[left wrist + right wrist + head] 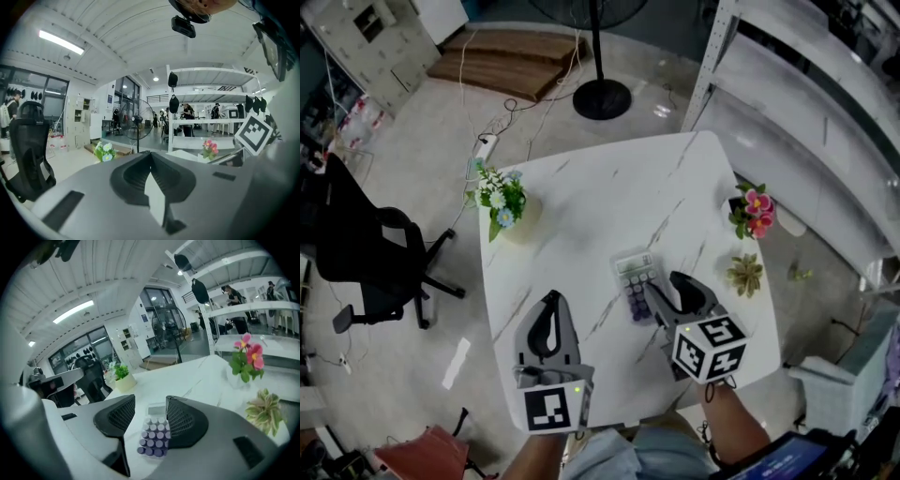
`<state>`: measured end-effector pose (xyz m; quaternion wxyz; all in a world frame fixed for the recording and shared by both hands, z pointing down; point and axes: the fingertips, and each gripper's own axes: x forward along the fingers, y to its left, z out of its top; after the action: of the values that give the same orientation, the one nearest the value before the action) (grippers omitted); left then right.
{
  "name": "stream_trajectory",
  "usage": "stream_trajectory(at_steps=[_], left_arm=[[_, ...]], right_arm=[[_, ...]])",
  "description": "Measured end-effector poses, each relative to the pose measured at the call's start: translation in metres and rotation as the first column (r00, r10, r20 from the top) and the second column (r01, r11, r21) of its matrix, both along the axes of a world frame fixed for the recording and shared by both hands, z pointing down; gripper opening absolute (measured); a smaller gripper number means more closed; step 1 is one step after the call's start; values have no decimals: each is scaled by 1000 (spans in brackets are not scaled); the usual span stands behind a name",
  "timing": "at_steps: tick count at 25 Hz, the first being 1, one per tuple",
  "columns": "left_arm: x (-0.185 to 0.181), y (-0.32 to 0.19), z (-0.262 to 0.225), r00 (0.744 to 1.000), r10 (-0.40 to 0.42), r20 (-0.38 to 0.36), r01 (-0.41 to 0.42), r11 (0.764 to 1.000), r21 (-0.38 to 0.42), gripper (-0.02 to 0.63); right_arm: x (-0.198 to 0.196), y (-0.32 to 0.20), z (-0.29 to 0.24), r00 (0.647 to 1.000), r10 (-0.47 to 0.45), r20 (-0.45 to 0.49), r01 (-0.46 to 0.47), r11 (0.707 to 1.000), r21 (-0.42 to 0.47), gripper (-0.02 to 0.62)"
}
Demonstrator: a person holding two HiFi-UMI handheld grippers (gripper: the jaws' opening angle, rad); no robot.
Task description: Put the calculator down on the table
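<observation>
Counter: a square white slab (pixel 600 192) with rounded corners and thin grey marble veining fills the middle of the head view.
Calculator: a small pale plastic calculator (pixel 634 279) with rows of round purple keys and a grey display strip lies flat on the counter. It is right of centre, toward the near edge.
Right tool: the grey moulded right tool (pixel 150 398) hangs over the calculator with its jaws apart. Its black, grid-textured pads stand on either side of the keypad in the right gripper view and clamp nothing.
Left tool: the matching grey left tool (pixel 551 300) is held above bare counter near the front left edge. Its jaws are together, tips meeting, with nothing between them.
Marker cube: a white cube printed with black square markers (pixel 710 347) sits on the back of the right tool.
Flowers: white and blue daisies in a cream pot (pixel 502 202) stand at the counter's left edge. Pink blossoms in a white pot (pixel 755 213) and a spiky green succulent (pixel 745 274) stand along its right edge.
Floor: a black mesh office chair (pixel 370 253) stands to the left. The round black base of a standing fan (pixel 601 98) is beyond the counter.
</observation>
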<state>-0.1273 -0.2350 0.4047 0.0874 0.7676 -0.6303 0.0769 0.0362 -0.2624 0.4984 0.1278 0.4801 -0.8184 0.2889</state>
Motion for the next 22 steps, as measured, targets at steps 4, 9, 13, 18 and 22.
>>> stream_trajectory(at_steps=[4, 9, 13, 18, 22], left_arm=[[10, 3, -58, 1000, -14, -21, 15, 996, 89, 8], [12, 17, -130, 999, -31, -25, 36, 974, 223, 8], [16, 31, -177, 999, -28, -21, 33, 955, 294, 8], [25, 44, -205, 1000, -27, 10, 22, 933, 360, 8], [31, 46, -209, 1000, -23, 16, 15, 928, 371, 8]], right_arm=[[-10, 9, -76, 999, -32, -8, 33, 985, 170, 198], [-16, 23, -168, 997, -53, -52, 69, 918, 389, 149], [-11, 36, -214, 995, -29, -92, 71, 866, 495, 79], [-2, 43, -242, 998, -8, -70, 46, 827, 560, 19], [2, 44, -249, 997, -8, -79, 53, 817, 575, 18]])
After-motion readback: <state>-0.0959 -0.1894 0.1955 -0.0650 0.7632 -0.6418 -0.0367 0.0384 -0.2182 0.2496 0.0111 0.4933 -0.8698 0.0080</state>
